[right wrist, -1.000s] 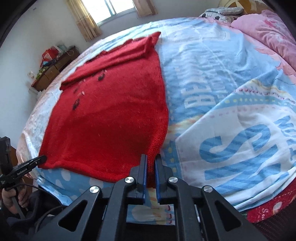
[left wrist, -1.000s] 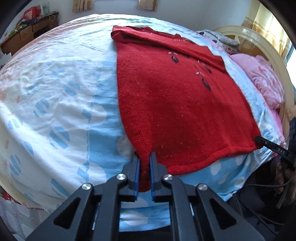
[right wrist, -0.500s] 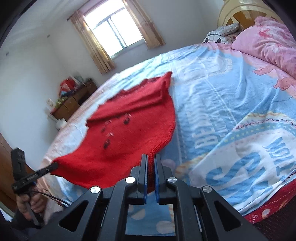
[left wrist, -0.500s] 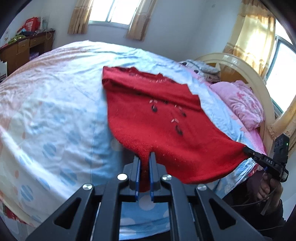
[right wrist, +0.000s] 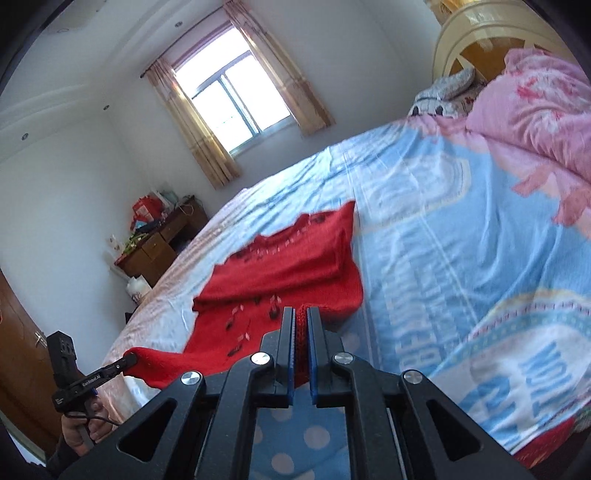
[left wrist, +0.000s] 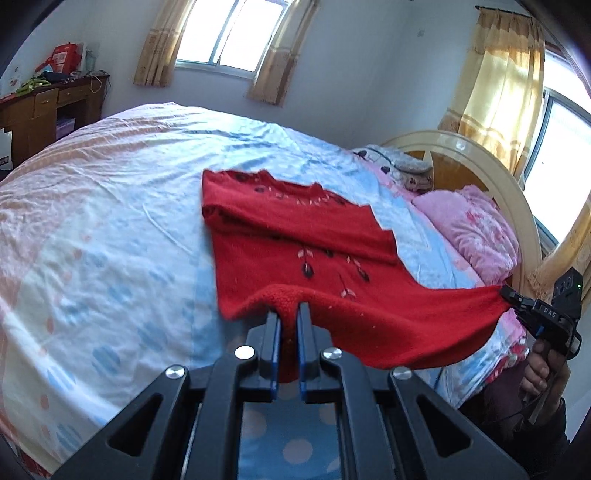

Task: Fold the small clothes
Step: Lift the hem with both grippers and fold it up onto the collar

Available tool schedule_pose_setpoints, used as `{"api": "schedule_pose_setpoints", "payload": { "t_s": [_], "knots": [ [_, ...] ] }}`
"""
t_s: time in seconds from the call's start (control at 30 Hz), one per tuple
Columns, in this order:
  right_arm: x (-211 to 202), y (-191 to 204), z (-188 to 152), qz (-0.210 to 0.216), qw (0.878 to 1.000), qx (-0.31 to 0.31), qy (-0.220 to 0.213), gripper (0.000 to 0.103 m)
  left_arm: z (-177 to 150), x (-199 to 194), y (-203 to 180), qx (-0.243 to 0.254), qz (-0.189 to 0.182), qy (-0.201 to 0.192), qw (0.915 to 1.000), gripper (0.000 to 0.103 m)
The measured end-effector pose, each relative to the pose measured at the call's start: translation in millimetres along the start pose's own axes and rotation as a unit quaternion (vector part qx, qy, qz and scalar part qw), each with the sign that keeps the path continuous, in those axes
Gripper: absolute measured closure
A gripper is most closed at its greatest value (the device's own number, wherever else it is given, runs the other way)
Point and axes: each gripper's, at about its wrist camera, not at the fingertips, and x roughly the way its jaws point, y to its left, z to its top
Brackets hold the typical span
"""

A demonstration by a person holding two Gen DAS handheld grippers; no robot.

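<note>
A red knitted sweater (left wrist: 295, 236) with small dark leaf motifs lies on the bed, its top part with folded-in sleeves flat on the sheet. My left gripper (left wrist: 288, 314) is shut on one bottom corner of the hem and holds it up off the bed. My right gripper (right wrist: 302, 315) is shut on the other bottom corner, also lifted. The hem hangs stretched between the two. The right gripper shows in the left wrist view (left wrist: 511, 295), and the left gripper shows in the right wrist view (right wrist: 127, 360). The sweater also shows in the right wrist view (right wrist: 295, 258).
The bed (left wrist: 92, 229) has a blue, white and pink sheet. Pink bedding (left wrist: 476, 232) and a curved headboard (left wrist: 480, 151) are at the right. A wooden desk (left wrist: 44, 107) with clutter stands by the far wall, under curtained windows (left wrist: 229, 33).
Both grippers have risen and moved forward over the bed, lifting the sweater's bottom hem off the sheet; earlier the sweater lay flat with the hem at the bed's near edge.
</note>
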Motion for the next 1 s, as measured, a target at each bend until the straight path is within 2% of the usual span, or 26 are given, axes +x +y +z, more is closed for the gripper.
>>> {"api": "schedule_pose_setpoints", "payload": {
  "t_s": [0.3, 0.6, 1.0],
  "knots": [
    [15, 21, 39, 0.005, 0.999, -0.026, -0.022, 0.098, 37, 7, 6, -0.022, -0.011, -0.030, 0.9993, 0.095],
    [46, 45, 90, 0.014, 0.998, -0.049, -0.048, 0.098, 86, 20, 12, -0.019, -0.003, -0.062, 0.9979, 0.095],
    [108, 53, 143, -0.016, 0.997, -0.069, -0.044, 0.098, 142, 69, 24, -0.018, 0.014, -0.063, 0.9978, 0.095]
  ]
}}
